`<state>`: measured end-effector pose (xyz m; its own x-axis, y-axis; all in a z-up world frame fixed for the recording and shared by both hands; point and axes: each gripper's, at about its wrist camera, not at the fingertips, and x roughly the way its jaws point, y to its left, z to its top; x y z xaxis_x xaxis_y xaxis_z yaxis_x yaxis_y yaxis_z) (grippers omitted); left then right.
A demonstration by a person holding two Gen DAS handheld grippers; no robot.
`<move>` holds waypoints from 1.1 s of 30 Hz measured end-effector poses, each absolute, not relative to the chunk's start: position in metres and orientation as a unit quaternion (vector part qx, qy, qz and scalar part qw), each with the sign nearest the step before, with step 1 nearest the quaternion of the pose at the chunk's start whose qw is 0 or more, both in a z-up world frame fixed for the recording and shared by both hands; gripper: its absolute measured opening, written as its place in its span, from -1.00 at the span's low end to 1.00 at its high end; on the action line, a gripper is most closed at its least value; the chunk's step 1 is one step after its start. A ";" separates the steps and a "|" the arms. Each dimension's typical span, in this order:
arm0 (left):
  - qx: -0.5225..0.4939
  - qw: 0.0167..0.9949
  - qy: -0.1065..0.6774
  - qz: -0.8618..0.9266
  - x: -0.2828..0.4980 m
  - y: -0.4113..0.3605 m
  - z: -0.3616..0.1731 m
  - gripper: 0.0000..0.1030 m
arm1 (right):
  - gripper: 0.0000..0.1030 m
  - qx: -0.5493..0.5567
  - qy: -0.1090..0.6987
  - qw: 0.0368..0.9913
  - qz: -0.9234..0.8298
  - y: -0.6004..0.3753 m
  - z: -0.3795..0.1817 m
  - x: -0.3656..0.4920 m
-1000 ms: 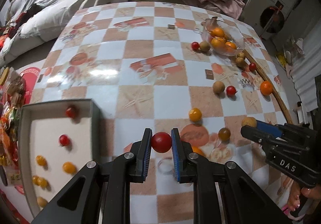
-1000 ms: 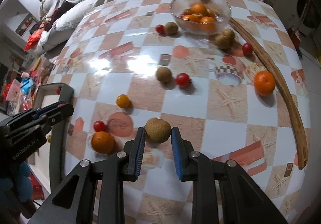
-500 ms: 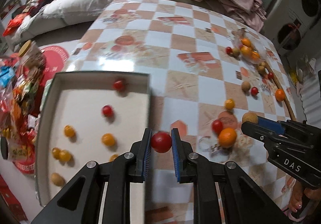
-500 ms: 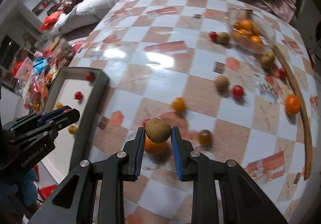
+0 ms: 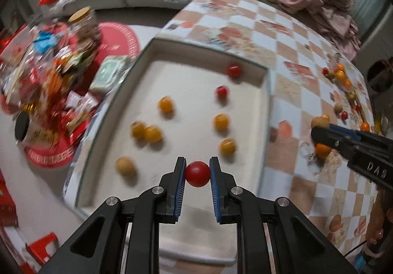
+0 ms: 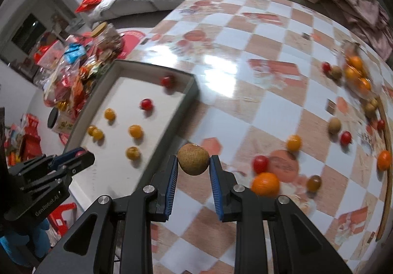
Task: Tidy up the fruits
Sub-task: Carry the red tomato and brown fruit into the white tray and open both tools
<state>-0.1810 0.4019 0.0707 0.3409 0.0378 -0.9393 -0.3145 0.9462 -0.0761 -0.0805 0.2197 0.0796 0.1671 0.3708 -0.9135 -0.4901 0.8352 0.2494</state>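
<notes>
So the left tongs (image 5: 197, 174) are clamped on a red cherry tomato (image 5: 197, 174), holding it above the near end of the white tray (image 5: 266, 111). The tray sits at the left edge of the checkered counter (image 6: 245, 107) and already has a bunch in it: two red tomatoes toward the far end, several yellow-orange ones (image 5: 221, 122) in the middle, and a tan round fruit (image 5: 125, 165) near the closer left side.

The right tongs (image 6: 193, 161) are pinched around a brown, rough-skinned round fruit (image 6: 193, 160), held over the counter just beside the tray's right wall. On the counter to the right of that there's an orange (image 6: 265, 184) with a red tomato (image 6: 260, 163) just beside it, plus more small fruit scattered farther out. The far right corner is pretty blurry, but I can make out a clear bowl (image 6: 357, 72) with orange fruit in it.
</notes>
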 end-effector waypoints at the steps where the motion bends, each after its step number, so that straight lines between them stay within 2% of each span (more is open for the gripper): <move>1: -0.126 0.808 0.564 0.113 -0.185 0.405 0.070 -0.60 | -0.44 -0.054 0.580 0.760 0.288 0.226 0.079 -0.082; 15: -0.165 0.788 0.574 0.149 -0.221 0.435 0.047 -0.60 | -0.44 -0.095 0.587 0.726 0.344 0.292 0.066 -0.104; 33: -0.160 0.778 0.587 0.158 -0.211 0.441 0.018 -0.60 | -0.44 -0.135 0.592 0.700 0.375 0.358 0.038 -0.087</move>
<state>-0.2109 0.4408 0.0177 0.2612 0.0573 -0.9636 -0.4336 0.8988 -0.0641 -0.0867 0.3575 0.0383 0.0163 0.3650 -0.9309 -0.6858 0.6816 0.2552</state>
